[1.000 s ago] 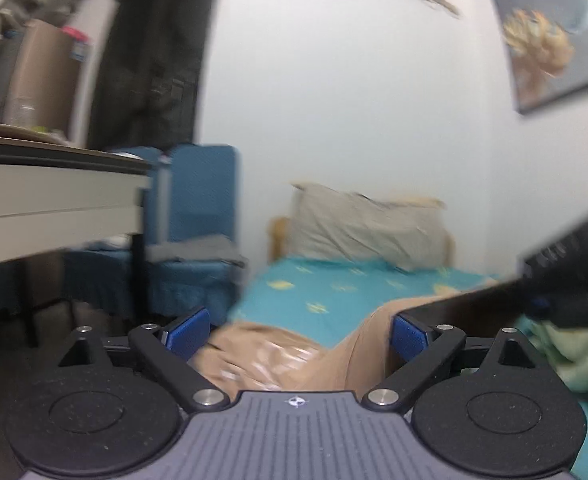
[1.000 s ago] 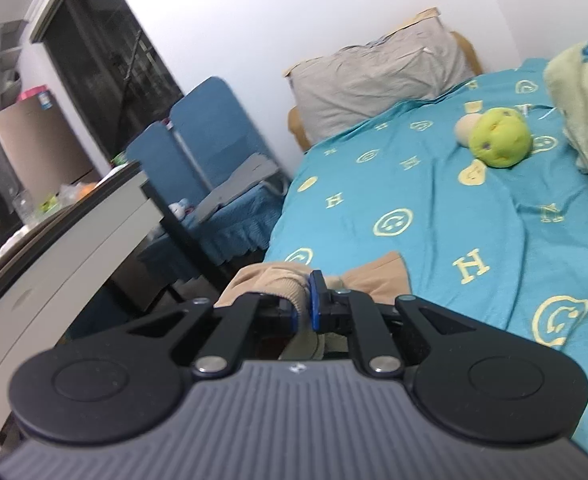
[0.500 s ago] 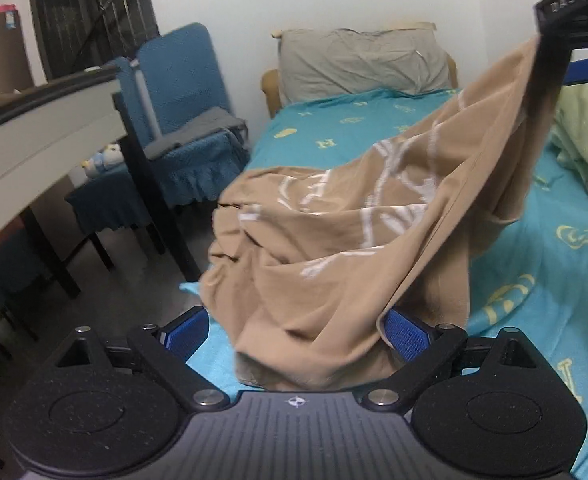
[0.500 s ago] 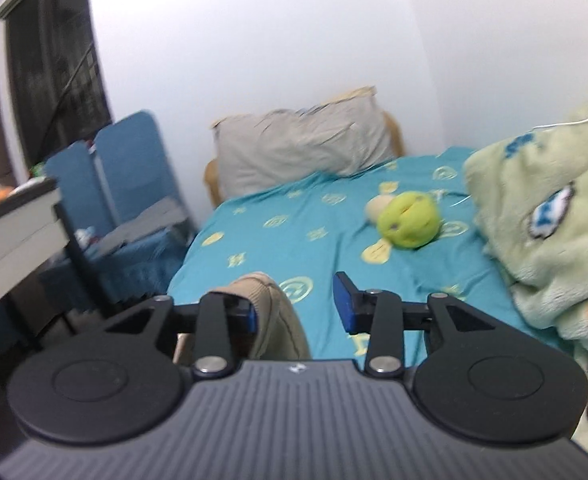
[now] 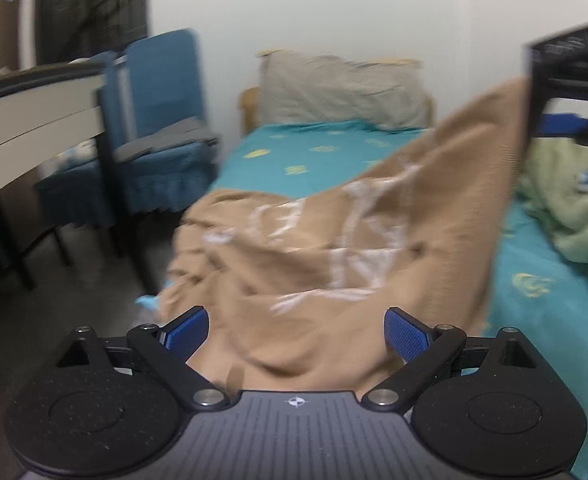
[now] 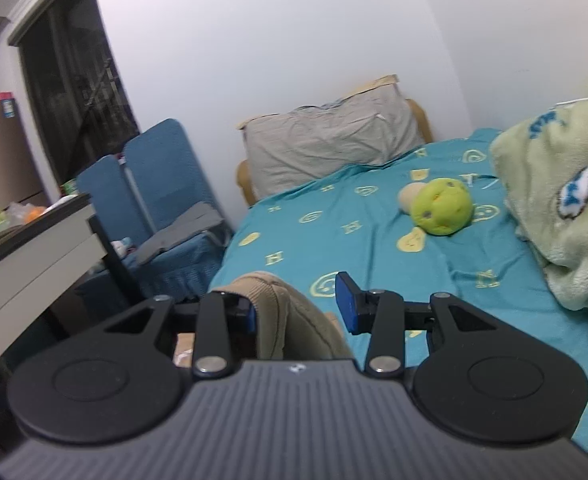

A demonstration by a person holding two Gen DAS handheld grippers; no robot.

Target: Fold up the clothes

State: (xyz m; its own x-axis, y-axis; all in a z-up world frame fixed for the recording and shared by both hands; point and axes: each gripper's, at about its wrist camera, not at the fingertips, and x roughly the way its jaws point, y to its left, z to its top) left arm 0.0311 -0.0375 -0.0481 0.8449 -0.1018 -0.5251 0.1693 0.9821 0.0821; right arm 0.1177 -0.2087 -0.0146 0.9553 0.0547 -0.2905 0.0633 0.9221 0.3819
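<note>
Draping over the right gripper [image 6: 300,306]'s left finger, the tan shirt [image 5: 334,248] is hanging down onto the bed [image 6: 374,248]; its jaws have just been opening and are standing part open, pressing nothing. Waiting wide open and empty, the left gripper [image 5: 296,330] is hovering just behind the shirt's lower edge, apparently lining up to take a fresh hold for folding.

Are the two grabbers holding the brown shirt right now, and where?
Neither pinches it. The right gripper has just opened; the tan shirt's edge hangs over one finger. The left gripper is wide open around loose cloth.
</note>
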